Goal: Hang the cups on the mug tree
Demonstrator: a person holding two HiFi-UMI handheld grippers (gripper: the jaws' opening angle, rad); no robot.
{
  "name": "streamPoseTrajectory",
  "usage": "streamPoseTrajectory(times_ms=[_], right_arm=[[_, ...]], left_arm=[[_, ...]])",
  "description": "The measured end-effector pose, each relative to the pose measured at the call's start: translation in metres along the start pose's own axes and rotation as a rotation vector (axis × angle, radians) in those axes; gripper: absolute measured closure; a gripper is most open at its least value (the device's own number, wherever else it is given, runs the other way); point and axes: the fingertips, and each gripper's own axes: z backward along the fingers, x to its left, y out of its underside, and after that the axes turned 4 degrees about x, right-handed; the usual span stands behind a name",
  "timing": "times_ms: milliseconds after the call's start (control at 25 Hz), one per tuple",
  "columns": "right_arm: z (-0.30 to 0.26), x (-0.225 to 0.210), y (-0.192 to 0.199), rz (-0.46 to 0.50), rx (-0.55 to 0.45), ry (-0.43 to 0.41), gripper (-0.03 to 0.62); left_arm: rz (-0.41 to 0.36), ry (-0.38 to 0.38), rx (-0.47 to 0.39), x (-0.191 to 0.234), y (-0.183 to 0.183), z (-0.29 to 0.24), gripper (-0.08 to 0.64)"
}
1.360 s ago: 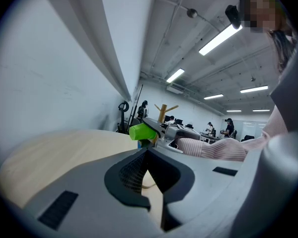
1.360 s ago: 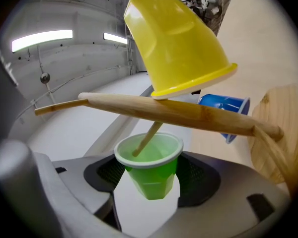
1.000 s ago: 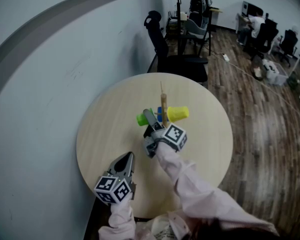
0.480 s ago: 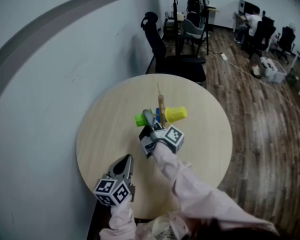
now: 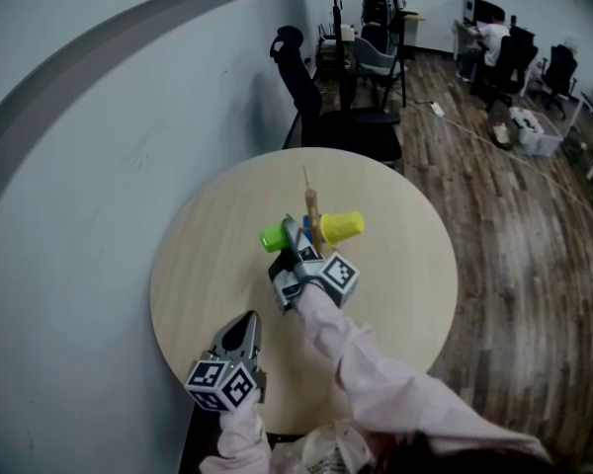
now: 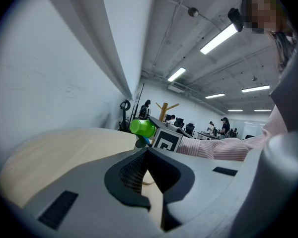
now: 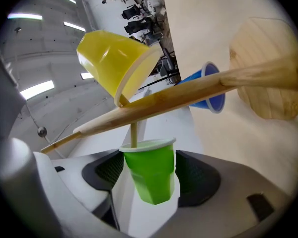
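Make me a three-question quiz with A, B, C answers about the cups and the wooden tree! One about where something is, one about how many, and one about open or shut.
1. Where is the green cup?
A. Lying on its side on the table
B. On a peg of the mug tree, between the right gripper's jaws
C. Inside the left gripper

2. How many cups are there?
A. One
B. Three
C. Five

3. How are the left gripper's jaws?
A. Together, with nothing in them
B. Squeezing a blue cup
C. Spread wide apart

Answers:
1 B: the peg goes into the cup's mouth. The right gripper's jaws have just been opening, with the cup between them.
2 B: there are the green cup, the yellow cup and the blue cup, all at the tree.
3 A: the left gripper view shows its jaw tips meeting, with nothing between them.
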Motion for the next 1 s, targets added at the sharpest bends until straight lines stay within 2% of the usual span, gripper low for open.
streamPoseTrajectory(times_ms=[280, 840, 880, 1000], right_arm=[[0.002, -0.002, -0.003, -0.019, -0.019, 0.000, 0.255], [-0.002, 0.002, 0.008, 0.010, 0.023, -0.007, 0.218], [-0.002, 0.001, 0.009, 0.014, 0.028, -0.006, 0.195], [-0.002, 0.001, 0.013, 0.023, 0.039, -0.007, 0.190]], left_arm=[[0.006, -0.002, 0.005, 0.000, 0.003, 0.001, 0.558], [0.008, -0.005, 0.009, 0.000, 0.006, 0.000, 0.558], [0.009, -0.006, 0.010, 0.000, 0.007, 0.000, 0.558], [0.014, -0.008, 0.012, 0.000, 0.009, 0.001, 0.558]])
